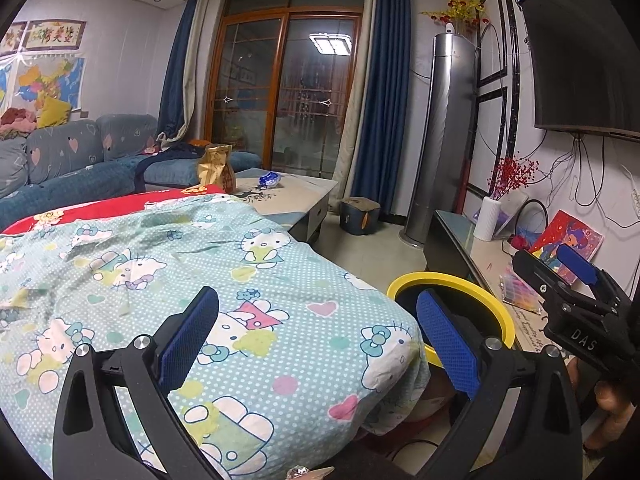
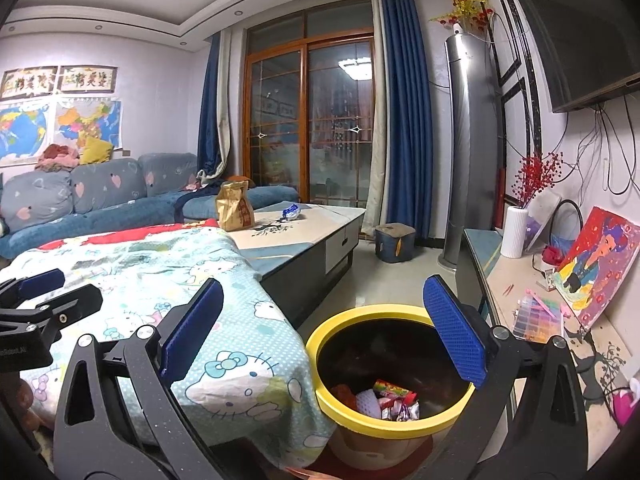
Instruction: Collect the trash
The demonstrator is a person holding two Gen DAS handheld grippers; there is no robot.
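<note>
Right gripper (image 2: 324, 336) hangs low in the frame, jaws spread wide with nothing between them, directly above the yellow-rimmed bin (image 2: 320, 344), and down inside lie the wrappers (image 2: 390, 400), a colourful heap at the bottom. Left gripper (image 1: 318, 344) is just as wide open and just as empty, hovering over the Hello Kitty cloth (image 1: 192, 264) covering the near end of the desk (image 2: 316, 224). By the look of it, this is the gap between a drop and the next pickup. Further back, in the middle of the frame, the bare desk top carries a brown paper bag (image 2: 235, 206) standing upright and, just beside it, a crumpled blue wrapper (image 2: 291, 211). The next move likely calls for a long reach over the cloth to those two, the small wrapper needing a careful pinch.
</note>
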